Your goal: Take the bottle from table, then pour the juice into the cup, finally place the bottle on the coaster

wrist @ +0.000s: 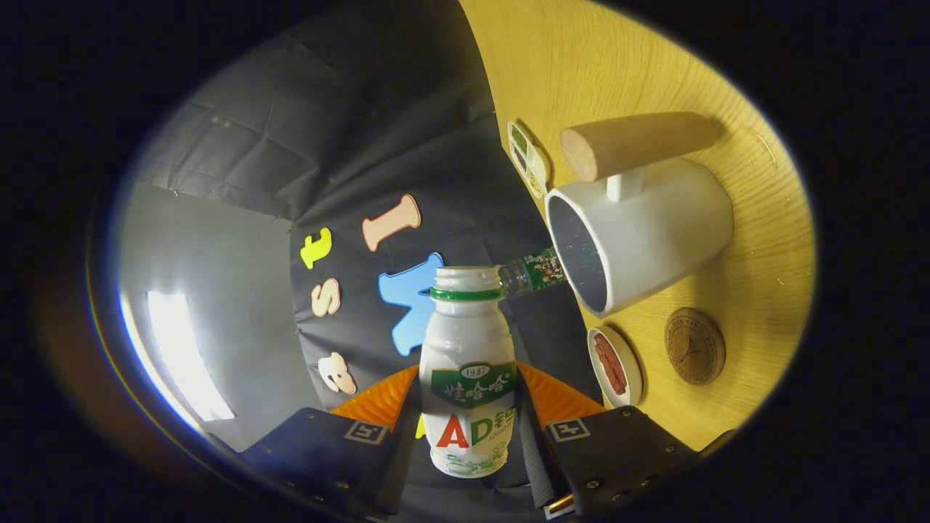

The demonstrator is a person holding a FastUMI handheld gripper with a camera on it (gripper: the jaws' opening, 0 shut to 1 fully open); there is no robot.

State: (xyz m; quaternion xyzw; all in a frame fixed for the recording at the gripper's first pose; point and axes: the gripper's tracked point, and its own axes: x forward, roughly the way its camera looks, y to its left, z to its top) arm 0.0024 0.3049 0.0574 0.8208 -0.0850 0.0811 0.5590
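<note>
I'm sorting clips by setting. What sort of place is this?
Probably a staged recording booth, not a real kitchen: a black cloth wall backs a wooden table with a white cup and coaster. The gripper holds the bottle.

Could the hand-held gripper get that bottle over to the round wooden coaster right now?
Probably yes. The hand-held gripper is shut on the bottle, and the coaster lies bare on the table beside the white cup, with nothing on it.

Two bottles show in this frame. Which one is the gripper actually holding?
The white juice bottle with the green neck ring, clamped between the fingers of the gripper. The other, a small clear bottle with a green label, lies beyond it, by the rim of the white cup.
</note>
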